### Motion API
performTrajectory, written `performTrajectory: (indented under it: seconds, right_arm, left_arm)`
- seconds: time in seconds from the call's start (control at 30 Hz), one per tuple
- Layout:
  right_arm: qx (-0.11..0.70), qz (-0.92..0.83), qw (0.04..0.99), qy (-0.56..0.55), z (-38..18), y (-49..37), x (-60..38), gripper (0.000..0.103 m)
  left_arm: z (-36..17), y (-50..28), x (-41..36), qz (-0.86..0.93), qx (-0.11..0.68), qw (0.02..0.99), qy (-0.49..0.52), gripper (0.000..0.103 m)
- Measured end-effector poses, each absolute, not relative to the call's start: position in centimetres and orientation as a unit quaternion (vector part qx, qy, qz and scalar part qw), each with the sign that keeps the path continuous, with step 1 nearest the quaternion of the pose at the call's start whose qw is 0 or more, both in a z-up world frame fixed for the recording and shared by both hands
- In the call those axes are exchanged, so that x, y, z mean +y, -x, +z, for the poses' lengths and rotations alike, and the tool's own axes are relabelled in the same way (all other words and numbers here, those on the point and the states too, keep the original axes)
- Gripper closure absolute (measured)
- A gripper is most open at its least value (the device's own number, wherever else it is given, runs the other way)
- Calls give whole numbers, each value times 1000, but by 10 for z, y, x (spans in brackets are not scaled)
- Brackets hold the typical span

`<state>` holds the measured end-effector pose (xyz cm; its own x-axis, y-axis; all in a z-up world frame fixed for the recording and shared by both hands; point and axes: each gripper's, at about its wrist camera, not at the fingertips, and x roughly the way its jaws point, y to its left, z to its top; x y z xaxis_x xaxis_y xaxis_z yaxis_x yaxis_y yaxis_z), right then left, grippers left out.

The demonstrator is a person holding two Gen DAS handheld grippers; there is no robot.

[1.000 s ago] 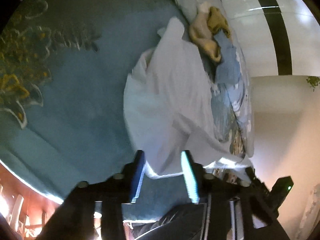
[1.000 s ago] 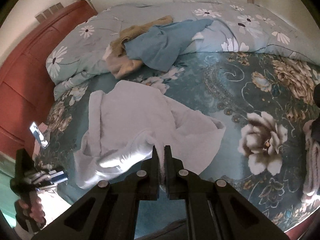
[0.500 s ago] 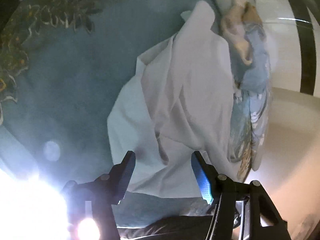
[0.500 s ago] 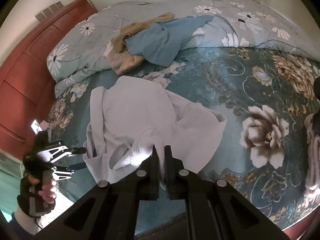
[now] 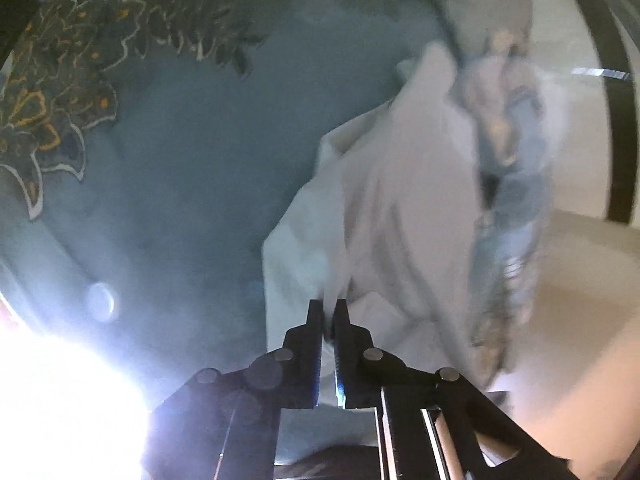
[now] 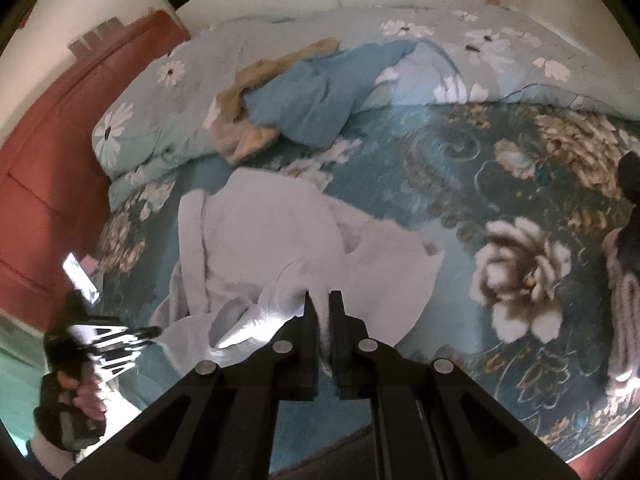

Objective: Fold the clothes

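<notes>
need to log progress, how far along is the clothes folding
Barely started. Done: nothing looks folded; the white garment lies crumpled on the floral bedspread. In hand: the left gripper and the right gripper are both shut on the garment's near edge. Left: spreading and folding it, then the blue garment and tan garment heaped on the quilt behind.

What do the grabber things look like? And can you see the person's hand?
Each gripper is black, with two flat straight fingers on angular arms joined by round silver rivets. The left gripper shows a blue-lit strip inside one finger. The right gripper looks the same. The person's left hand wears a dark fingerless glove, with pink fingers showing.
</notes>
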<state>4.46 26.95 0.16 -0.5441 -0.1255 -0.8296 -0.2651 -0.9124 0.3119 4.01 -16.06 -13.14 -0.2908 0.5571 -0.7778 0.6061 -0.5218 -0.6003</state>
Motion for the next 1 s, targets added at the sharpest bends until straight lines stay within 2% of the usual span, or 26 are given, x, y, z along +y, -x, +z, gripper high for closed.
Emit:
performTrajectory:
  seconds: [0.37,0.63,0.87,1.0]
  right_arm:
    - [165,920,41,354,117,-21,288,98]
    - [117,959,29,256,193,-52,275,99]
    - [98,967,17,237,219,-71,270,99]
    - [83,966,11,247,222,-64,264,99]
  left_arm:
    - [49,-5,-206,-767,500,-115,-385,98]
    - [155,-44,-227,-826,457,-194,-269,98]
    - [202,-99,-245,-867,408,-214,-192,99]
    - [189,-89,-240,-873,393,-193,-217,99]
